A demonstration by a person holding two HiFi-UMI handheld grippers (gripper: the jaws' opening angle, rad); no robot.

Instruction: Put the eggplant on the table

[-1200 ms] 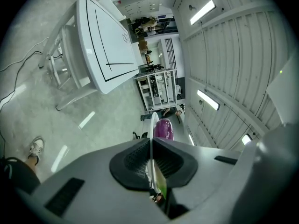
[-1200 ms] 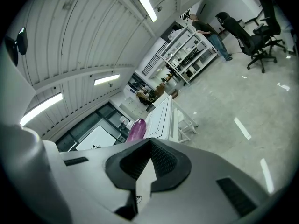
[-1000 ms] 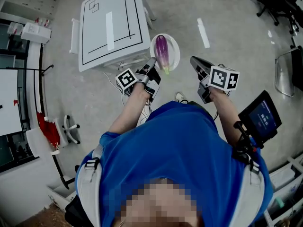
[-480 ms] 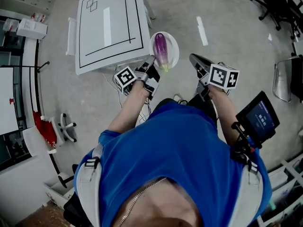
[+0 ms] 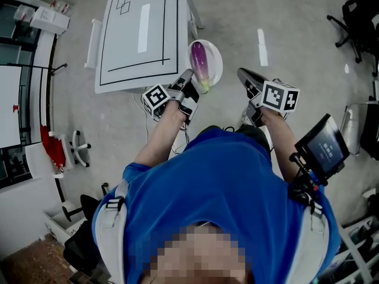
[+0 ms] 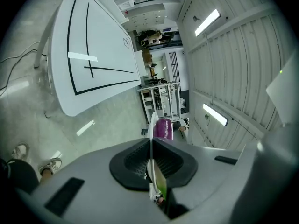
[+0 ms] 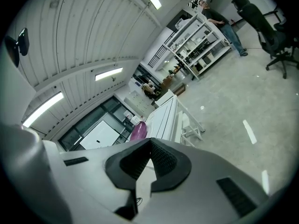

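A purple eggplant (image 5: 199,64) with a green stem end lies on a white plate (image 5: 216,61). My left gripper (image 5: 188,81) is shut on the plate's near rim and carries it in the air just off the near right corner of the white table (image 5: 139,34), which has black lines on its top. In the left gripper view the plate (image 6: 150,139) shows edge-on between the pads, the eggplant (image 6: 163,128) beyond them and the table (image 6: 93,45) to the left. My right gripper (image 5: 243,76) is shut and empty, to the right of the plate; its view shows the eggplant (image 7: 138,131) and the table (image 7: 166,115).
A screen (image 5: 324,149) hangs at the person's right hip. Black office chairs (image 5: 361,22) stand at the far right, shelves and boxes (image 5: 35,16) at the left wall. White tape (image 5: 262,47) marks the grey floor. A cable runs under the table.
The floor and the table have slid in the view as the person walks; the table's near edge now lies closer to the plate. Both grippers keep their pose and the grip on the plate holds.
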